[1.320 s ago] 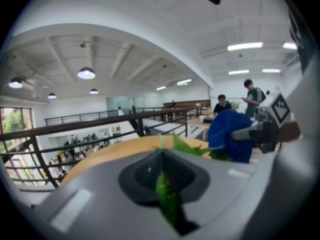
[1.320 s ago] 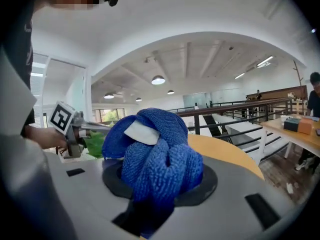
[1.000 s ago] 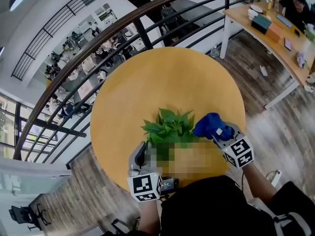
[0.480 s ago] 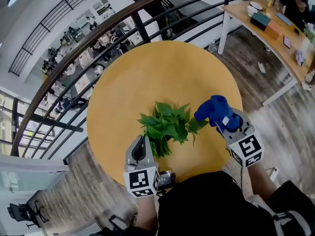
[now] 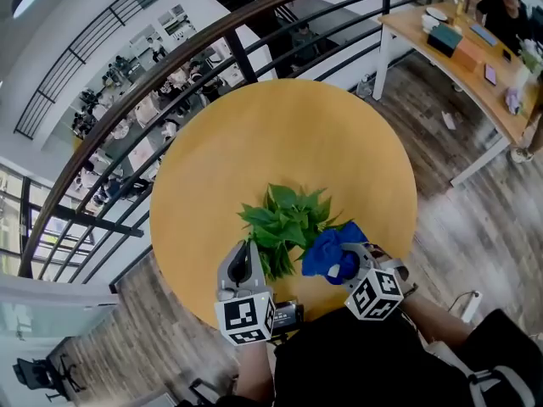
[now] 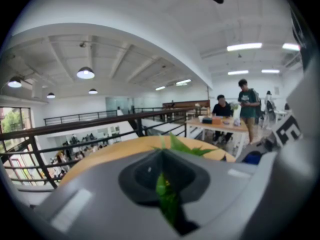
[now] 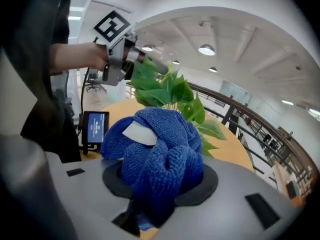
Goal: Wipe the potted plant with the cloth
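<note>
A leafy green potted plant (image 5: 284, 220) stands on the round yellow table (image 5: 280, 134), its pot hidden under the leaves. My left gripper (image 5: 246, 265) is at the plant's near left side, shut on one green leaf (image 6: 167, 199) that shows pinched between the jaws. My right gripper (image 5: 346, 265) is shut on a bunched blue cloth (image 5: 331, 248), which lies against the plant's near right leaves. In the right gripper view the cloth (image 7: 160, 149) fills the jaws, with the plant (image 7: 170, 91) and the left gripper (image 7: 145, 61) just beyond it.
A small device with a lit screen (image 7: 95, 126) sits at the table's near edge. A dark curved railing (image 5: 195, 49) runs behind the table. A long desk (image 5: 462, 49) with a seated person stands at the far right on wood flooring.
My right gripper has swung with the cloth from the plant's right side in toward its near right leaves, rolling as it went. The left gripper has kept still on the leaf.
</note>
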Motion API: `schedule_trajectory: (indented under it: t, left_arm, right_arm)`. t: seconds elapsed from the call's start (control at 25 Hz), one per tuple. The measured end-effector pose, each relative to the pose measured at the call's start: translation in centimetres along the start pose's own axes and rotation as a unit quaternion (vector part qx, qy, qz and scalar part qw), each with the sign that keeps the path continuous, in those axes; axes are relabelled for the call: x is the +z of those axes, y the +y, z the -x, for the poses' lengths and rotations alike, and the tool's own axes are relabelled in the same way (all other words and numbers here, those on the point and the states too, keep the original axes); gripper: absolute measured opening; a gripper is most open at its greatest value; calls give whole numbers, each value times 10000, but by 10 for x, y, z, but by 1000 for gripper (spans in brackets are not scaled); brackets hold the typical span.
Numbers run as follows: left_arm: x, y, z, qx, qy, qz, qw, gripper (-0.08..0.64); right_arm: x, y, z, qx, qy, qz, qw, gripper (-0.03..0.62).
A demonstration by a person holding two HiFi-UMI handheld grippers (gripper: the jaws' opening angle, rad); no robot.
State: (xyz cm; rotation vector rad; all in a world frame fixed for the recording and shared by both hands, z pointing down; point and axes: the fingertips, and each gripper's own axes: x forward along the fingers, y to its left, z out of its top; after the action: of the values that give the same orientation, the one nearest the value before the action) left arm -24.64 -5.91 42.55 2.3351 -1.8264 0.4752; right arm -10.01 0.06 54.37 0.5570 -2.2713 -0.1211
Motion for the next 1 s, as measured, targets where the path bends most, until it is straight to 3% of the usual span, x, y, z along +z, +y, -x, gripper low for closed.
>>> schedule_trajectory:
  t: [0.12,0.24,0.36,0.44,0.64,0.8,0.88,1.0]
  left_arm:
    - [-6,4,-3,18,33,-20,10000,2]
    - [-10,9,3,79,91,-43,9999,2]
    - [-9,6,5,40,73,-23,10000,2]
    - [-7,3,3,-8,33,2,10000,2]
    - [-7,1,-1,-41,30,-7,10000,2]
    - [-6,-2,-6,-32,81,-3,10000,2]
    - [-4,2,-5,-22,97,35,9999,2]
    - [0,4,-9,-83,72,78,9999,2]
  right_arm:
    - [6,2,-1,-91,-177,296,9994,158]
    - [36,-21,28,-398,-928,-278,9945,158]
    - [70,-74,79,-812,-1736,-987,9765,158]
    - [86,-114,100,-1116,-1943,-1052,9689,159]
    - [118,-183,67,-1606,-1538,163,9748,160]
    - [117,-173,-12,-985,-939,1011,9855,159]
    - [95,-161,-48,-591,-445,1300,9887,160]
    - [41,-174,-70,-469,277,1284,9902,160]
